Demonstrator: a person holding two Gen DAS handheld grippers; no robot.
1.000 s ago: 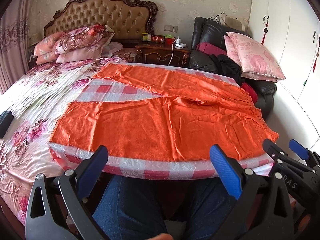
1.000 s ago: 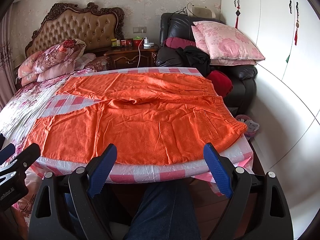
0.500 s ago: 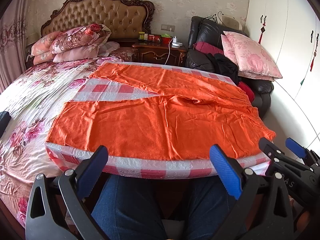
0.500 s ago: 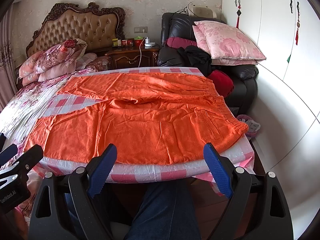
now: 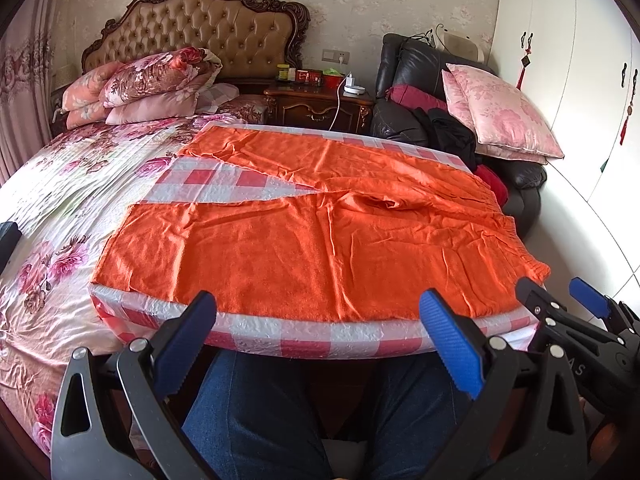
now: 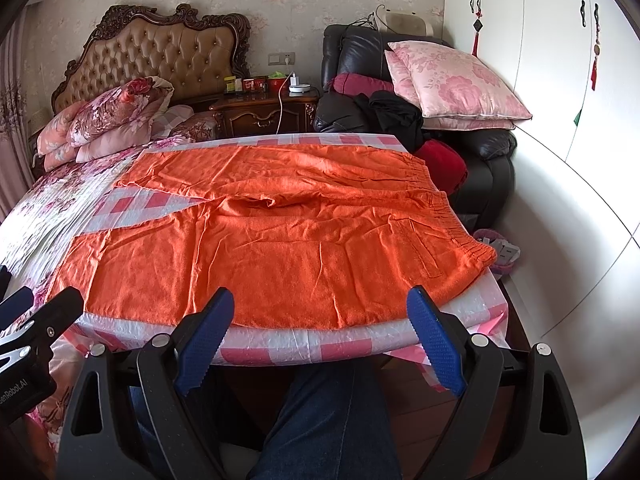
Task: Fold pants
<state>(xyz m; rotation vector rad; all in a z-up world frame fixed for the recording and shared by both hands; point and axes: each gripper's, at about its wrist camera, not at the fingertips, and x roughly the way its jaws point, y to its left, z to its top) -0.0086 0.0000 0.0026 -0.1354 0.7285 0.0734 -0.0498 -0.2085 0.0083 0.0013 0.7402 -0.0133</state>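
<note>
Left tongs nudged closer, orange pants lengthwise left-right, waistband rightward

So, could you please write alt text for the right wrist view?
Orange pants lie spread flat and unfolded on a red-and-white checked cloth over a bed, waistband to the right. The open right gripper hovers at the near edge, touching nothing.

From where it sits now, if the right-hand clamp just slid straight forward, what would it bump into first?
Probably the near edge of the checked cloth, then the orange pants lying on it. The right gripper is open and empty; depth is hard to judge.
</note>
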